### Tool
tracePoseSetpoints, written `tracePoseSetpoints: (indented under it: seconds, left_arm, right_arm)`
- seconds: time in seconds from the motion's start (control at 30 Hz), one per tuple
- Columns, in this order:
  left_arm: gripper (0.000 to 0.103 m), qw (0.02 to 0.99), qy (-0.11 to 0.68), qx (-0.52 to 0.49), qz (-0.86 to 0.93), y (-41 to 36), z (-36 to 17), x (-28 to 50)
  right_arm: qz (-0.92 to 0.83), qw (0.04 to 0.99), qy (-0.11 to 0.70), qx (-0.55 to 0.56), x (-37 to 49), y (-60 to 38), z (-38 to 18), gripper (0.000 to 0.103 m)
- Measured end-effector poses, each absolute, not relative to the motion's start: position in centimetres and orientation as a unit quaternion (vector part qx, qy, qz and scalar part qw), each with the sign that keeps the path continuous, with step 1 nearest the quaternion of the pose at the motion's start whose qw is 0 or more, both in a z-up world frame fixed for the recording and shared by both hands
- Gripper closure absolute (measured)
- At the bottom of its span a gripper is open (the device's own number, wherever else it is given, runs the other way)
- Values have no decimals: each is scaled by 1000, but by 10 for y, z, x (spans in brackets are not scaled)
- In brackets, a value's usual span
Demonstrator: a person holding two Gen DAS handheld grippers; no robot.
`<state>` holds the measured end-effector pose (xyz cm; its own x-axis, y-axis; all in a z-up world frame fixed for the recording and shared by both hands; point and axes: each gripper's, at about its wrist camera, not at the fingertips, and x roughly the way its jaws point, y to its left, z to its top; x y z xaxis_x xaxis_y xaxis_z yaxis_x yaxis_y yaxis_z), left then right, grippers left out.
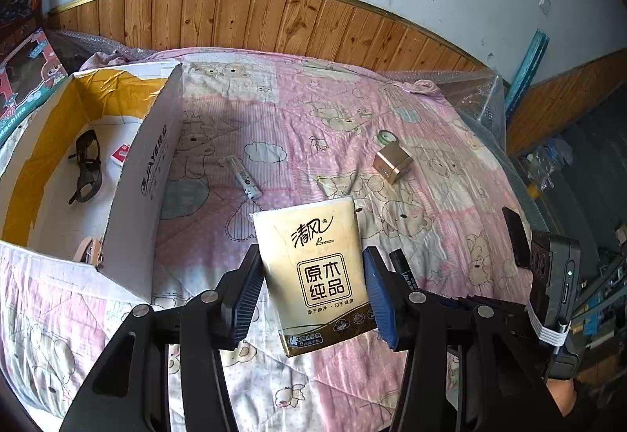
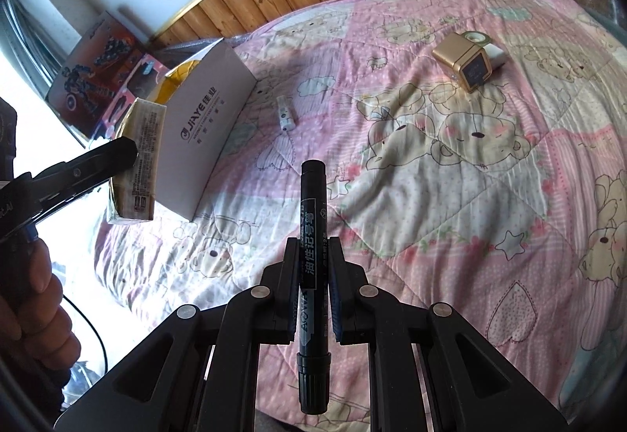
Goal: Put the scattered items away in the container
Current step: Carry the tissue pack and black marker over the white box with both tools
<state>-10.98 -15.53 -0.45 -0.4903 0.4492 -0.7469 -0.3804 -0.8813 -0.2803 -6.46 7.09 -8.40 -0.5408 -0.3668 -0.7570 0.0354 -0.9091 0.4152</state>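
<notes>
A: Both tongs are loaded. The left gripper (image 1: pixel 313 287) is clamped on a tissue pack (image 1: pixel 315 275), blue pads pressing its two long sides, and it hangs above the quilt (image 1: pixel 392 118) just right of the box (image 1: pixel 145 173).

B: And the right gripper (image 2: pixel 311 287) is closed tight on a black marker (image 2: pixel 312 275), held mid-barrel with the cap end pointing away from the camera. The box (image 2: pixel 207 126) sits well off to its left.

A: My read: carry the pack left over that tall cardboard wall before letting go. It's soft plastic wrap over paper, so it squashes; a firm squeeze is fine.

B: The marker's the tricky one. Smooth, round and hard, it could roll in the pads. Keep it level.

A: Inside the box, black sunglasses (image 1: pixel 86 165) lie on the white floor beside a small red-and-white card; yellow lining covers the walls.

B: A white tube (image 1: pixel 243 177) and a glossy gold cube (image 1: pixel 392 163) are waiting on the quilt.
</notes>
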Motion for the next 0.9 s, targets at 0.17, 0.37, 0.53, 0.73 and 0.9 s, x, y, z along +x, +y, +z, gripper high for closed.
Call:
tracePoseSetpoints:
  seconds: [0.17,0.37,0.53,0.73,0.9]
  left_arm:
    - [51,243,-41,-431,868,-163,3,-98]
    - [51,248,-54,-421,871,-176,9,-87]
    - [51,250,-69,-412,874,-189,15,-79]
    - [51,246,-87,-404,877,-207,18,-75]
    - [51,239,-103,-400,879,-224,19,-75]
  right_arm:
    - [-863,117,-170,461,-55,63,-77,90]
    - [-869,120,-156,454,-46,50,-66,90]
    - [-873,127,-144,449,-43,37,-57,90]
    - [-875,135,-129,447,-41,20,-49,90]
    - [-876,141,-116,446,-42,8,-43,90]
